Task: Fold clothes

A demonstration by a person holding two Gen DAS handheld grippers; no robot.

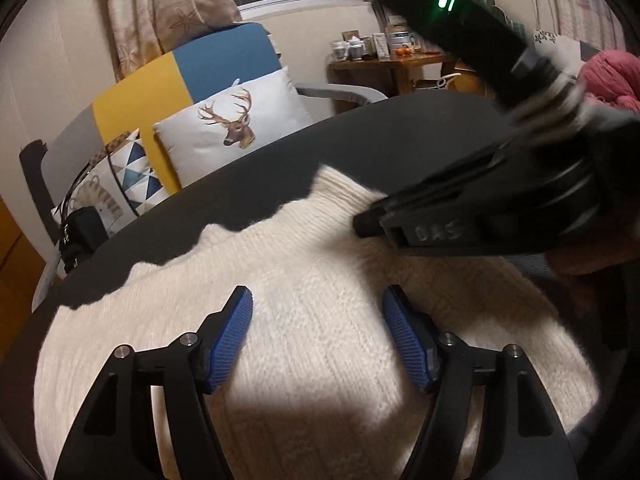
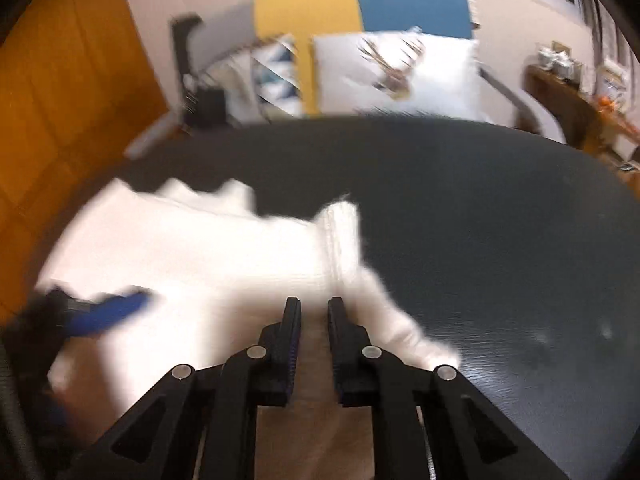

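A cream knitted sweater (image 1: 320, 264) lies spread on a dark round table (image 1: 260, 184). My left gripper (image 1: 320, 320) hovers over its middle, open, with its blue pads (image 1: 234, 340) wide apart and only flat knit below them. My right gripper (image 1: 362, 226) reaches in from the right above the sweater's far right part. The right wrist view is blurred. There my right gripper (image 2: 316, 336) has its fingers almost together, and a thin strip of the sweater (image 2: 208, 256) fills the narrow gap. The cloth bunches to the right of them. One blue left pad (image 2: 116, 312) shows at the left.
Bare dark table (image 2: 480, 240) stretches right and far of the sweater. Behind it stands a yellow and blue sofa (image 1: 160, 92) with a deer cushion (image 1: 236, 120). A wooden side table (image 1: 384, 64) with jars is at the back right, beside pink cloth (image 1: 608, 76).
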